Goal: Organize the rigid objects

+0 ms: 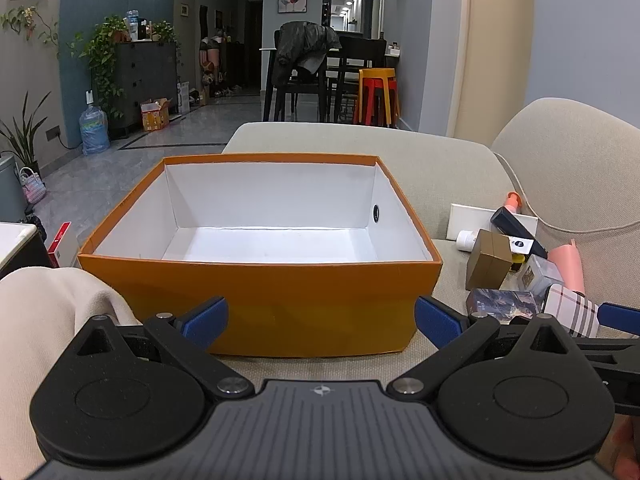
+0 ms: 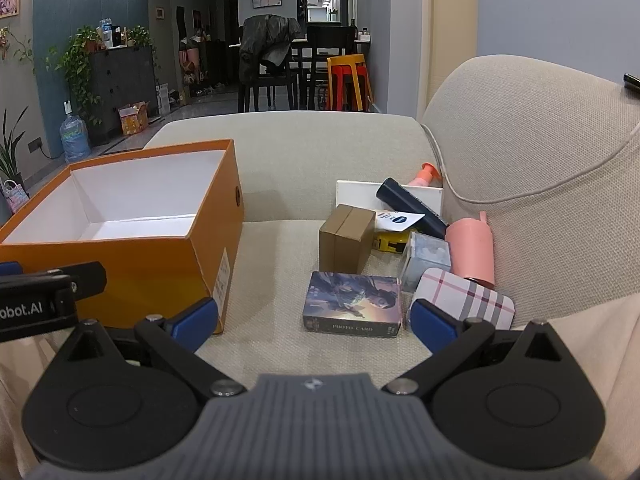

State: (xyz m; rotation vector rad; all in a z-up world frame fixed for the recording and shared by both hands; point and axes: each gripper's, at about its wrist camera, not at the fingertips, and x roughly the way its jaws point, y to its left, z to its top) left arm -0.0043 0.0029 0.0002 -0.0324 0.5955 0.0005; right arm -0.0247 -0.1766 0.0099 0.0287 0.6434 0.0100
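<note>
An empty orange box (image 1: 256, 296) with a white inside stands on the beige sofa; it also shows at the left of the right wrist view (image 2: 132, 256). My left gripper (image 1: 322, 322) is open and empty, just short of the box's near wall. My right gripper (image 2: 314, 322) is open and empty, just short of a photo card box (image 2: 354, 303). Around that lie a plaid case (image 2: 468, 298), a brown carton (image 2: 346, 242), a clear cube (image 2: 426, 260), a pink cup (image 2: 472, 250) and a dark tube (image 2: 412, 206). The pile shows at the right of the left wrist view (image 1: 516, 272).
The sofa backrest (image 2: 540, 180) rises right of the pile, with a cable (image 2: 520, 196) across it. A white flat box (image 2: 360, 194) and a pink bottle (image 2: 426, 174) lie behind the pile. A beige blanket (image 1: 48, 320) lies at the left. A red box (image 1: 64, 244) stands beside the sofa.
</note>
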